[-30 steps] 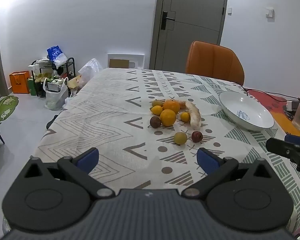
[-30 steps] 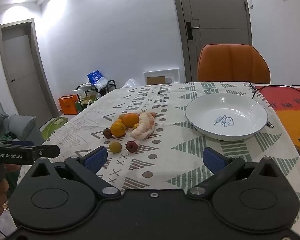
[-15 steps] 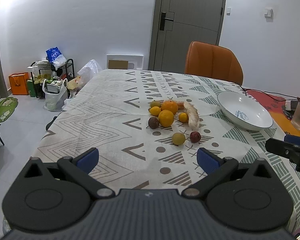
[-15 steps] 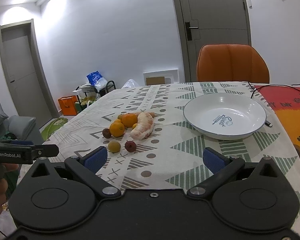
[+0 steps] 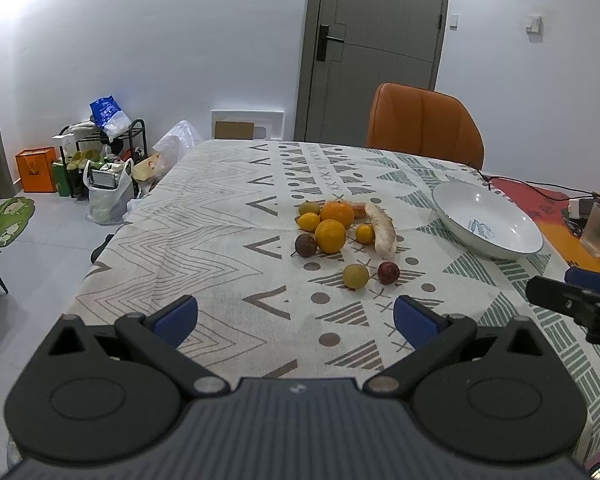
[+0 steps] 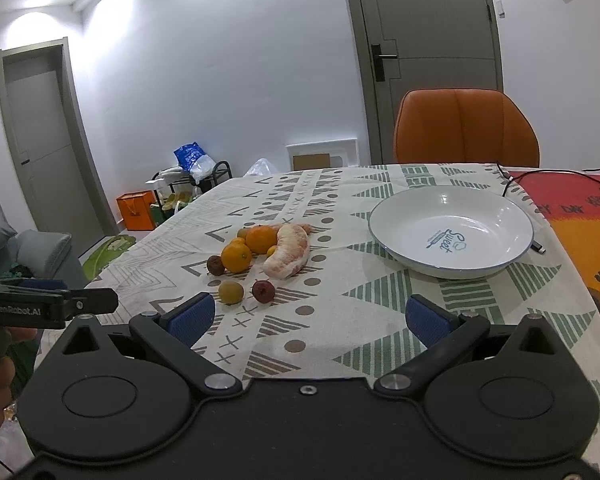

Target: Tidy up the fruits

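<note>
Both the left gripper (image 5: 296,314) and right gripper (image 6: 310,314) hover with fingers spread wide, empty, near the fruit pile (image 5: 342,230) beside the white bowl (image 6: 384,226).

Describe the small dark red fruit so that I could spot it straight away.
Start at the white bowl on the patterned tablecloth, then look left to the fruit pile. Two small fruits sit apart, nearest the camera. The dark red fruit is the right one, beside a yellow-green fruit.
</note>
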The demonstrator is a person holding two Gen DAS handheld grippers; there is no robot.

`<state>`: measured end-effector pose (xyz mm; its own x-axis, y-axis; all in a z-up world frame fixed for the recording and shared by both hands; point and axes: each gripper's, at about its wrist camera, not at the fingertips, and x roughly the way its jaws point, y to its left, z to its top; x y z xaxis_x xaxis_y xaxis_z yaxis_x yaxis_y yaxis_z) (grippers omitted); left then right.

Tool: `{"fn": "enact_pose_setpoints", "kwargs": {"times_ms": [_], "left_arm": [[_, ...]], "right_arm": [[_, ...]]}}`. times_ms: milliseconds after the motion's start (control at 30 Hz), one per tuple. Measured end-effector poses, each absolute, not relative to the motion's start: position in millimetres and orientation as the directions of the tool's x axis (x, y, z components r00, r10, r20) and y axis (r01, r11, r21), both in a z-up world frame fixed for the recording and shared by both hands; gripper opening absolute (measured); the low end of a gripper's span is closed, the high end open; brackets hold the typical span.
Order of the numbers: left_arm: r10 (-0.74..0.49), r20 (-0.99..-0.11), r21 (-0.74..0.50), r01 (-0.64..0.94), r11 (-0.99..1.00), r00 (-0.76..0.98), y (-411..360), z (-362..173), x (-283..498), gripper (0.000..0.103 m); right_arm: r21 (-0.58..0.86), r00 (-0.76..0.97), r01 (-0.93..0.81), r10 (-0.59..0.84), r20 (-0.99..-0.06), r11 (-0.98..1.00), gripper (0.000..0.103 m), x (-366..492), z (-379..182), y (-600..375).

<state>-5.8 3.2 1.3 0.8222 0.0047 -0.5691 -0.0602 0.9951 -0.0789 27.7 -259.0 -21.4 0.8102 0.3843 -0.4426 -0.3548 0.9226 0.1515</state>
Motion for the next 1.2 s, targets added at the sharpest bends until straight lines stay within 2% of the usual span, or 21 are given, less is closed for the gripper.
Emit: {"fn": "enact_pose_setpoints", "kwargs": {"times_ms": [1200], "left_arm": [[-0.016,-0.532,-0.083,-0.033,0.996,0.847,3.7,-3.2,-3.0,0.103]], "right_arm": [[0.143,0.811,-0.325,0.354,-0.466,0.935,0.103,26.2,-24.8,-259.0]]}}
